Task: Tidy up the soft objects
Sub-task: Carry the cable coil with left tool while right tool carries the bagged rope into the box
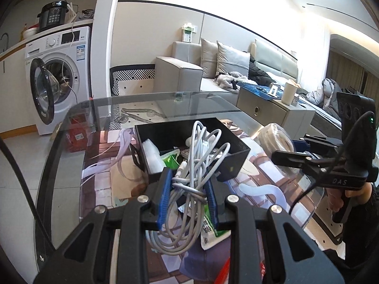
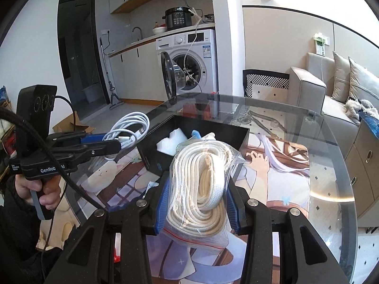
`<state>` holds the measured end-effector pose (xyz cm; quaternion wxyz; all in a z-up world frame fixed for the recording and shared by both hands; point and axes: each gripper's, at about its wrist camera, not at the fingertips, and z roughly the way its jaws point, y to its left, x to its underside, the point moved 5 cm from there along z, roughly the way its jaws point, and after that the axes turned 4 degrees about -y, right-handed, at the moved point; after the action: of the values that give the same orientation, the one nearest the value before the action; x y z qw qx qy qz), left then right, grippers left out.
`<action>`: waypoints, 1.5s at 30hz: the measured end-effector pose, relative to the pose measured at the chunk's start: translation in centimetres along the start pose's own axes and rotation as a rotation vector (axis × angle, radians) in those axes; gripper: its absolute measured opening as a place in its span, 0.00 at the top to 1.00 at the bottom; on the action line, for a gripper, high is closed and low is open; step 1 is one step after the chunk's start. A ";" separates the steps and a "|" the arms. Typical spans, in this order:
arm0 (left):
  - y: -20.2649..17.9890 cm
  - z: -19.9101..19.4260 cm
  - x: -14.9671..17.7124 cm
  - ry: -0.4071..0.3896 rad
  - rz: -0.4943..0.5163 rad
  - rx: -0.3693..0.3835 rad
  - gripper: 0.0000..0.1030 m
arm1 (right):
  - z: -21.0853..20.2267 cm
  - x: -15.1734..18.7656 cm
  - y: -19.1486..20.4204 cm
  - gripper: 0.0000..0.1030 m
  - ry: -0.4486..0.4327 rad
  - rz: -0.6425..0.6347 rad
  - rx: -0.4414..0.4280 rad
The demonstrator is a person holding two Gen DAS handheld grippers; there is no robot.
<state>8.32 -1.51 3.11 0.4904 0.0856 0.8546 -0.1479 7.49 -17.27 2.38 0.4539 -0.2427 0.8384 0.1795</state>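
White charging cable [image 1: 191, 165], loosely coiled, hangs pinched in the left gripper [image 1: 189, 189] just short of the black box [image 1: 236, 158] near the glass table's [image 1: 146, 101] middle. Beside it, the right gripper [image 2: 196, 194] clamps a bagged cream rope [image 2: 201, 177] over the box's near wall. Dangling cable loops could snag that wall, and the slick bag might slip free.

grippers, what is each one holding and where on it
Left gripper clamps the white cable bundle around its middle. Right gripper clamps the bagged rope coil by its sides.
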 end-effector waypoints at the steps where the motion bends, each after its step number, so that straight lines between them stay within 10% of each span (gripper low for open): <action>1: 0.1 0.2 -0.2 -0.002 -0.008 -0.002 0.75 | 0.0 -0.2 -0.1 0.60 -0.003 0.004 0.000; 45: 2.5 10.7 -2.9 0.043 0.005 -0.109 0.75 | 12.5 -3.7 -3.6 0.60 0.042 -0.040 0.102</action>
<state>19.17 -2.77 0.16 0.4762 0.0642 0.8715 -0.0981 19.69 -12.81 -1.30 0.4514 -0.2399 0.8507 0.1222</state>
